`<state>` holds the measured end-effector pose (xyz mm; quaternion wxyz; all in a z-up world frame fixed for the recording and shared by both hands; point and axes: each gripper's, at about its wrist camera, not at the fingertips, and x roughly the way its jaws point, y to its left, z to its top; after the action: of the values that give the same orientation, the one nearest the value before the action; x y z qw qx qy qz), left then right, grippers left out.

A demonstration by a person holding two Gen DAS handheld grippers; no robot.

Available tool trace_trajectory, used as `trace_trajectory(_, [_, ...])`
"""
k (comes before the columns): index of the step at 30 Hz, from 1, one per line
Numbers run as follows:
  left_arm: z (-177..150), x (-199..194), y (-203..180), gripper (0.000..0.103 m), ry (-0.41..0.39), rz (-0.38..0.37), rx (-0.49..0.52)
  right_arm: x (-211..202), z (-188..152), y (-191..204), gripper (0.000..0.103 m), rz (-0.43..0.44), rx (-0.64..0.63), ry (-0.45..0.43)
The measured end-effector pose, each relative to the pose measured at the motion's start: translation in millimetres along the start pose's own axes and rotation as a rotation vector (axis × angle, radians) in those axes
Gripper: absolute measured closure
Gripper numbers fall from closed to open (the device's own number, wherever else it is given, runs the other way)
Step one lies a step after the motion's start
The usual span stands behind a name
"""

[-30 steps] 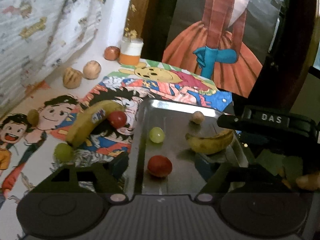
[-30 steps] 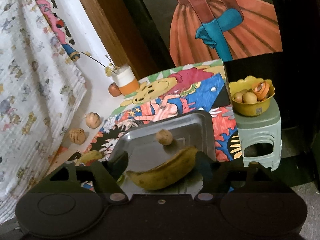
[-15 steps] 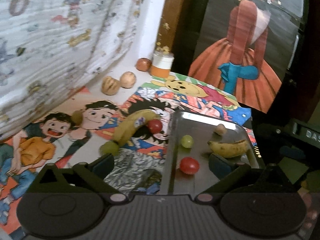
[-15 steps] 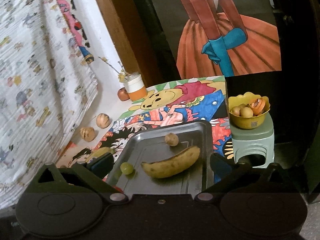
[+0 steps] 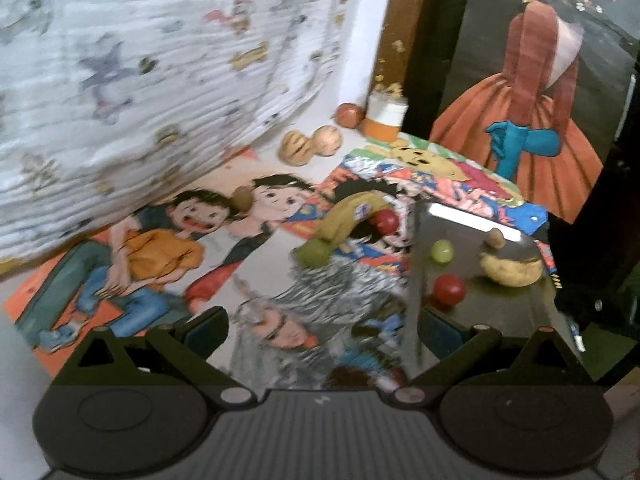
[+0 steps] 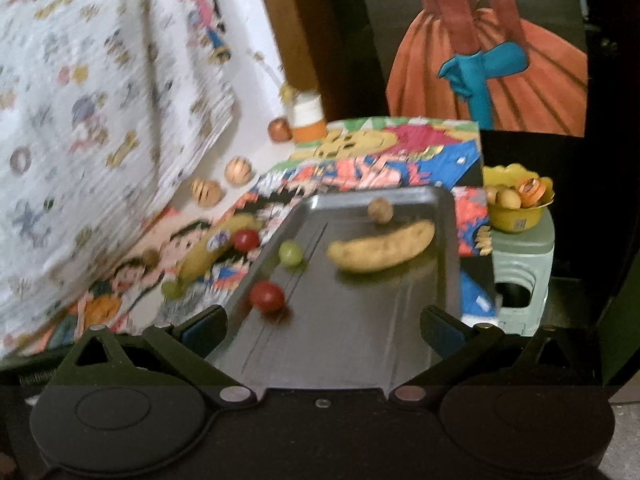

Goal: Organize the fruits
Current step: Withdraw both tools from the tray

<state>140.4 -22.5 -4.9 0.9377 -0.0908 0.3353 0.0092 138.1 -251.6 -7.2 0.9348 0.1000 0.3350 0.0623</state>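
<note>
On the metal tray (image 5: 472, 320), the left wrist view shows a red fruit (image 5: 449, 289), a green grape (image 5: 441, 251), a small brown nut (image 5: 495, 237) and a ripe banana (image 5: 511, 270) seen end-on; beside the tray, on the cartoon-printed counter (image 5: 256, 268), lie a second banana (image 5: 352, 216) with a red fruit (image 5: 386, 221) touching it, a green fruit (image 5: 313, 251) at its near end and a small brown fruit (image 5: 242, 199) further left. The left tool (image 5: 322, 330) has just been opening and stands wide apart with nothing between its fingers. The bananas look soft and bruise easily, so a light grip across the middle suits them; the round fruits look smooth and likely to roll, best pinched across their widest part. From the right wrist view, the right tool (image 6: 324, 326) has likewise just been opening and holds nothing, over the tray's near end. Only this view shows the tray banana (image 6: 380, 250) lengthwise, plus a yellow bowl (image 6: 518, 216) of more items on a pale stool (image 6: 524, 264) beside the counter.
</note>
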Motion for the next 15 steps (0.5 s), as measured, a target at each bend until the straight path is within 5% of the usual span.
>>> trace_trajectory(15, [-16,-11,52,0.000,0.037,0.085,-0.065,6,-28,49,0.001,0.086,-0.159,0.106])
